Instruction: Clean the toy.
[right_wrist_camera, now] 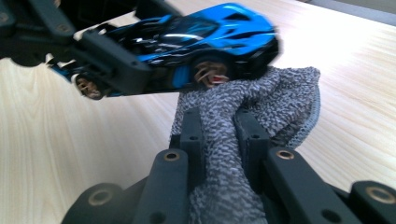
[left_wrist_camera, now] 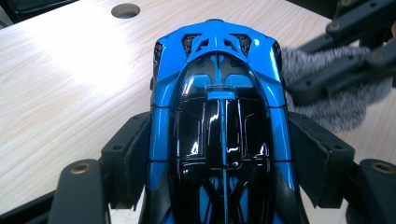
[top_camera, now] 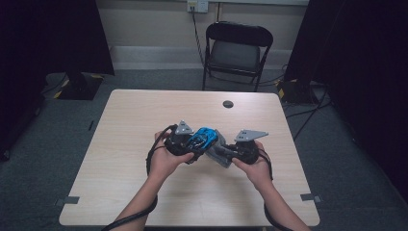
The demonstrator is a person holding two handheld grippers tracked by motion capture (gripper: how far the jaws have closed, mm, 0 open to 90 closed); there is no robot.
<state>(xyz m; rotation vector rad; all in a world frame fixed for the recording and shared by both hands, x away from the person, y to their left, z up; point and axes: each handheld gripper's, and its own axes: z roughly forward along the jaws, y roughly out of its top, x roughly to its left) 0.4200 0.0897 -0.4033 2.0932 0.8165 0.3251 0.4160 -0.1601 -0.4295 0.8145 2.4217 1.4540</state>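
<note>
A pale wood-grain tabletop (top_camera: 144,183) fills the middle of the high view, with a round cable hole (top_camera: 228,104) near its far edge. Beyond it a black folding chair (top_camera: 237,50) stands on the grey floor against the wall.

Above the middle of the tabletop, the person's two hands meet. The left gripper (top_camera: 191,144) has its jaws pressed against both flanks of a blue and black toy car (top_camera: 203,137). In the left gripper view, the toy car (left_wrist_camera: 218,116) lies lengthwise between the two black jaws, roof towards the camera, with the pads clamping its sides.

The right gripper (top_camera: 222,153) pinches a grey knitted cloth (top_camera: 216,153); its jaws are drawn close together on the bunched fabric. In the right gripper view, the cloth (right_wrist_camera: 261,100) rises from between the jaws and touches the car's underside near a wheel (right_wrist_camera: 210,72), whose spokes show orange. The left gripper view shows the same cloth (left_wrist_camera: 338,109) just beside the car's right flank, with the right gripper's black jaws lying across it.
</note>
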